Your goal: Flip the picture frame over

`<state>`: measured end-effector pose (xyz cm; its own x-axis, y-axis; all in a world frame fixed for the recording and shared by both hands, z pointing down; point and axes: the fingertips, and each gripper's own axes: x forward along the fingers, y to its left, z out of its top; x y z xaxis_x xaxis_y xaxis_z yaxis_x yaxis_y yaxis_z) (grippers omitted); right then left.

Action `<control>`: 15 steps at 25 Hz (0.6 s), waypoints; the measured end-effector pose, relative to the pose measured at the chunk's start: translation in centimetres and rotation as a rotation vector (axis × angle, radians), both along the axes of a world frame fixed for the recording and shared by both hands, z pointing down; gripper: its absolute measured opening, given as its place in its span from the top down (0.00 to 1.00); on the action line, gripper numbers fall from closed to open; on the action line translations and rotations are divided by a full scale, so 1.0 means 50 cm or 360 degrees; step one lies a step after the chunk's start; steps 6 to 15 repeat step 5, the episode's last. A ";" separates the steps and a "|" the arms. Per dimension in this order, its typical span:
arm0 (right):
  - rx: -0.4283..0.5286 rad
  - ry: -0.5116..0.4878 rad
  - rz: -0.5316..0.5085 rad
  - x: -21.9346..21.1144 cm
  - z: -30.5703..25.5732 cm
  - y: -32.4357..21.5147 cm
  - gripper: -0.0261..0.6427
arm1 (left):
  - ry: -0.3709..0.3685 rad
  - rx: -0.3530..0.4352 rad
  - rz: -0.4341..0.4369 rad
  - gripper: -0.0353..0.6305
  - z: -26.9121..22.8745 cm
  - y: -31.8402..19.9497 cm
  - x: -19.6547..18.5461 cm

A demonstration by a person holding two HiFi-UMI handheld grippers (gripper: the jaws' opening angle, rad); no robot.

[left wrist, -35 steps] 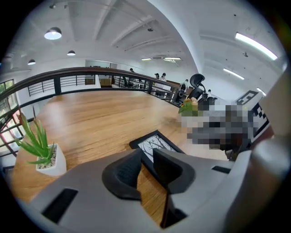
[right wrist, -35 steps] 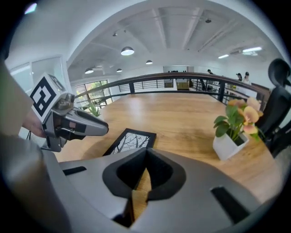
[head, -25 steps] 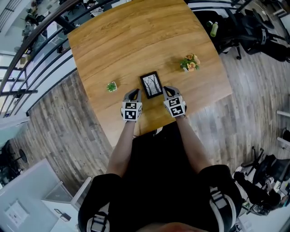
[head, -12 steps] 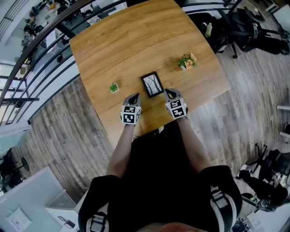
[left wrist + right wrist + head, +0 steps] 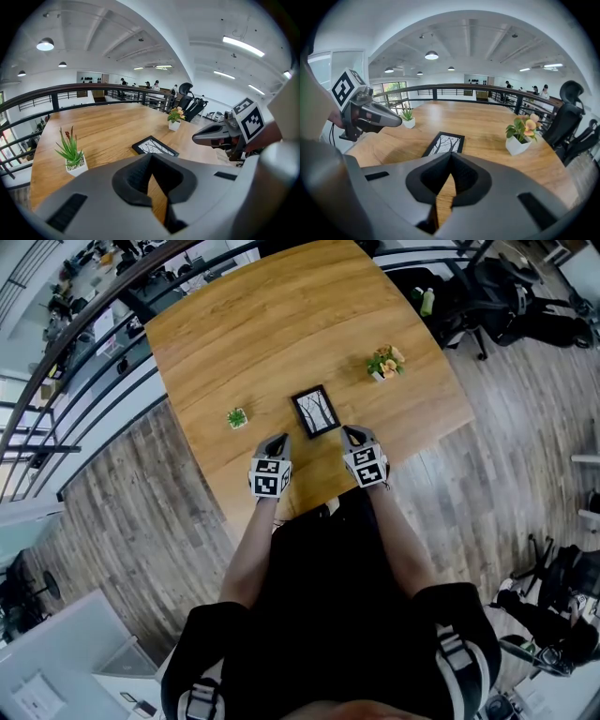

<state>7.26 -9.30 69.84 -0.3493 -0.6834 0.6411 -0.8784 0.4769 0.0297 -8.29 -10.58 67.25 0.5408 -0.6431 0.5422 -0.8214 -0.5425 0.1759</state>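
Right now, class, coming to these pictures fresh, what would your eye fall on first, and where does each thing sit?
The black picture frame lies flat, tree print up, near the front edge of the wooden table. The left tongs and right tongs hang shut and empty just short of it, one on each side. A spiky green plant stands to the frame's left and a flowering pot to its right.

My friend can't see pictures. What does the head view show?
A black picture frame lies picture-up on a wooden table. The left gripper and right gripper, both shut and empty, hover just short of it. A green plant and flower pot flank it.
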 end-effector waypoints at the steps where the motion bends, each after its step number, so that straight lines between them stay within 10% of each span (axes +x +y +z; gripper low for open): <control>1: -0.0002 0.0003 -0.0001 0.001 0.001 0.004 0.95 | 0.0002 0.0004 0.0002 0.92 -0.001 0.002 0.001; 15: -0.0009 0.0012 0.0002 0.005 0.003 0.018 0.95 | 0.0009 0.0006 0.0016 0.92 -0.003 0.012 0.005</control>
